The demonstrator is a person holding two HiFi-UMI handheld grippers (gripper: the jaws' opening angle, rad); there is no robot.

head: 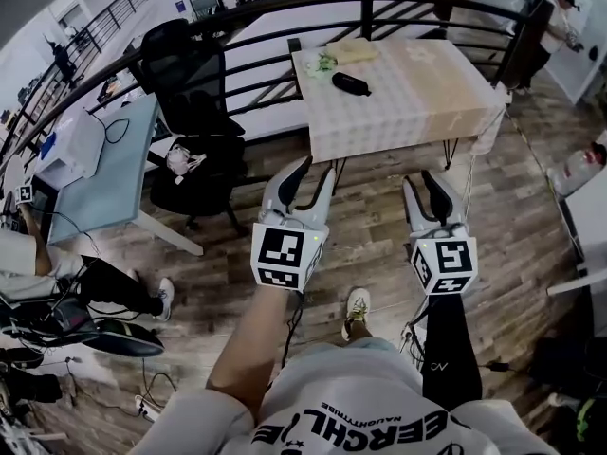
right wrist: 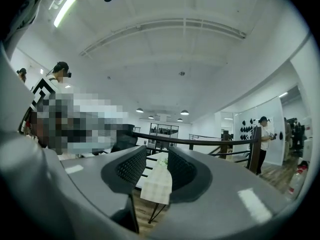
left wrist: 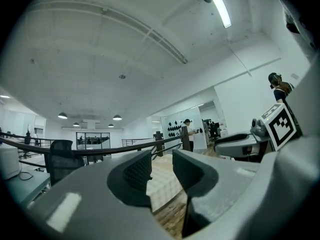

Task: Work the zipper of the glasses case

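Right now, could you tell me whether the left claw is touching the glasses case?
Apart. The head view shows the glasses case on the table, while the left claw hangs over the floor well short of it.

right claw (right wrist: 157, 156) — jaws apart, nothing gripped | cloth-covered table (right wrist: 158, 186) seen through gap | railing (right wrist: 200, 142) behind

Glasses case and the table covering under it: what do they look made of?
The dark oblong glasses case looks like matte fabric or soft shell, showing little shine; too small to be sure. The pale checked table covering seems cloth or thin vinyl: it drapes over the edges in folds.
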